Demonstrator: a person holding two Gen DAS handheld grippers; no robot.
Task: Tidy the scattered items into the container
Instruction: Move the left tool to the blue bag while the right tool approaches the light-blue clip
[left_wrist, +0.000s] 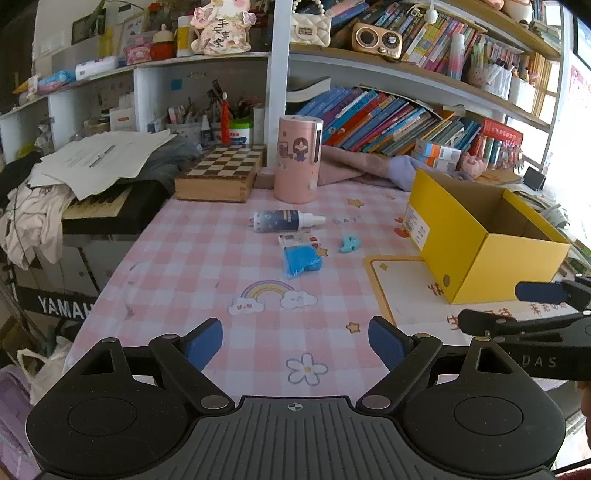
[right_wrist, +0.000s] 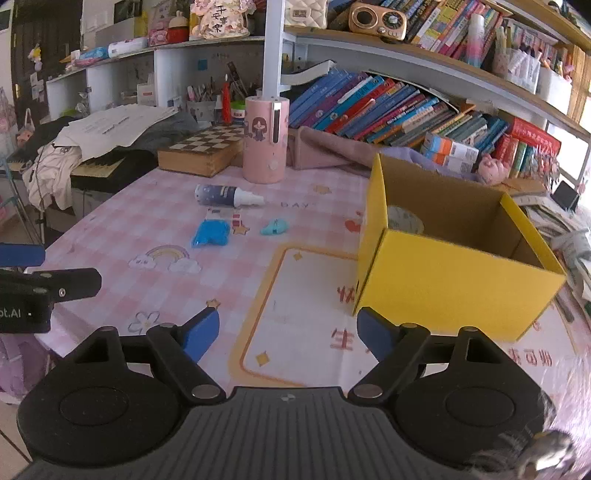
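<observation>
Your left gripper (left_wrist: 295, 345) looks past "YAMAHA" lettering, cut off at the picture's edge, on the black keyboard (left_wrist: 66, 308) at the left, and the right gripper's (right_wrist: 288, 332) body reads "DAS" in that same view. On the worktop (left_wrist: 177, 258), a glossy pink-and-white checked cloth carries the printed word "DAY" beside a rainbow and flowers.

The scattered items lie together mid-cloth: a smooth cylindrical spray bottle (left_wrist: 286, 220) on its side with a dark starry label and white nozzle, a small flat card packet (left_wrist: 297, 240), a fuzzy blue piece (left_wrist: 301, 262) touching that packet, and a little teal curved piece (left_wrist: 349, 244) just to the right. The yellow cardboard box (left_wrist: 480, 266) stands open to their right, brown inside, with a white printed label on its side, too small to read.

Both sets of jaws are spread, blue pads apart, nothing between them. All the items sit well ahead of your left jaws; the box corner is just ahead of your right jaws.
</observation>
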